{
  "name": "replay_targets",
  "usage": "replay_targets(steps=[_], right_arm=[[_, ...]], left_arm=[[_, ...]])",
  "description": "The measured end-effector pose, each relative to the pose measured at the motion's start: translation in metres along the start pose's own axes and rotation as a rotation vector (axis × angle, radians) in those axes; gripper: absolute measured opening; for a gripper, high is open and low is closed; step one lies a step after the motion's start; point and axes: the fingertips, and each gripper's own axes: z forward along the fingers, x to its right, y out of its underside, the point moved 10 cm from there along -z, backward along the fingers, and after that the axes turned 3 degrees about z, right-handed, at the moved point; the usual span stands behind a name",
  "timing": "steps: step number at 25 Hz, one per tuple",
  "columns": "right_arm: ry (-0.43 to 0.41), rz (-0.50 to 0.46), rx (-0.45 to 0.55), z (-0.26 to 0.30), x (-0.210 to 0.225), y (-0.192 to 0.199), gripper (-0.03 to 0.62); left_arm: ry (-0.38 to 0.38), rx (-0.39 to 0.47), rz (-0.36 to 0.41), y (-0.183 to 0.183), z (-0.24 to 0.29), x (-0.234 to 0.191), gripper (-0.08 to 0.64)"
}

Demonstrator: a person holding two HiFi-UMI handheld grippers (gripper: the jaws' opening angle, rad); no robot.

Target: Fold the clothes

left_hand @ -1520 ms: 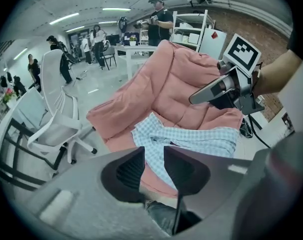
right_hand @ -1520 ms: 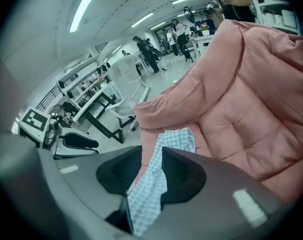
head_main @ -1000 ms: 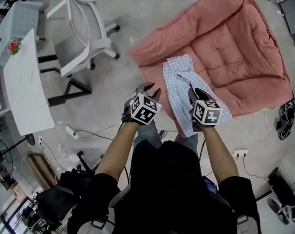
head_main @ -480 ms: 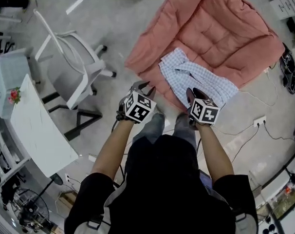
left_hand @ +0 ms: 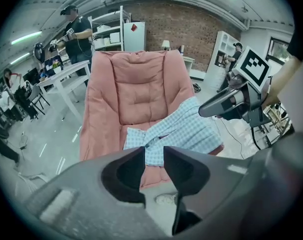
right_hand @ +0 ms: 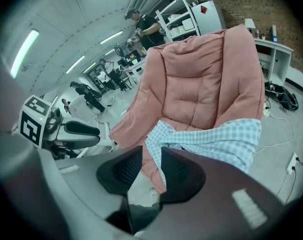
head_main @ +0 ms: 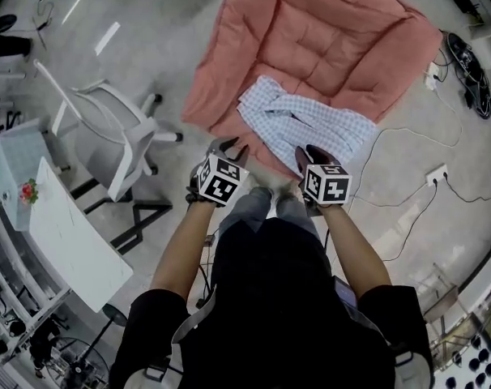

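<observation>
A blue-and-white checked shirt [head_main: 310, 124] lies crumpled on the front edge of a pink padded floor lounger [head_main: 326, 39]. Both grippers hang in the air in front of the person's chest, short of the shirt and not touching it. The left gripper [head_main: 229, 146] has a narrow gap between its jaws with nothing in it, and so does the right gripper [head_main: 310, 154]. In the left gripper view the left gripper [left_hand: 152, 154] points at the shirt [left_hand: 184, 131], with the right gripper [left_hand: 226, 101] beside it. The right gripper [right_hand: 151, 156] faces the shirt [right_hand: 216, 139] and the lounger [right_hand: 201, 79].
A white office chair [head_main: 108, 136] stands left of the lounger, and a white table [head_main: 67, 233] lies further left. Cables and a power strip [head_main: 436, 173] run over the floor at the right. People and shelves [left_hand: 111, 34] stand in the background.
The head view has swung, so the lounger and shirt now sit further left and higher. Both grippers have rolled and shifted a little; their jaws keep the same narrow gap.
</observation>
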Motion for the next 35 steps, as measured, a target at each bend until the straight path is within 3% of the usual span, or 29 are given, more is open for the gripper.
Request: replay_targets(steps=[5, 10, 17, 21, 24, 28, 35], right_arm=[[-0.001, 0.007, 0.018, -0.018, 0.026, -0.003, 0.124], [0.034, 0.011, 0.036, -0.009, 0.035, -0.013, 0.124], [0.127, 0.119, 0.043, 0.053, -0.005, -0.021, 0.124], [0.163, 0.106, 0.015, 0.102, -0.036, -0.031, 0.124], [0.183, -0.004, -0.009, 0.135, -0.053, -0.039, 0.124], [0.17, -0.259, -0.062, 0.165, -0.066, -0.042, 0.136], [0.111, -0.598, -0.19, 0.227, -0.041, -0.025, 0.159]], left_arm=[[-0.021, 0.006, 0.021, -0.017, 0.006, 0.014, 0.124], [-0.01, -0.007, 0.058, -0.023, 0.021, -0.006, 0.124], [0.099, -0.014, 0.196, -0.026, 0.048, -0.08, 0.124], [0.159, -0.022, 0.278, -0.024, 0.056, -0.126, 0.126], [0.191, -0.018, 0.277, -0.018, 0.063, -0.152, 0.124], [0.222, -0.017, 0.259, -0.008, 0.071, -0.165, 0.124], [0.255, -0.023, 0.2, 0.011, 0.094, -0.171, 0.124]])
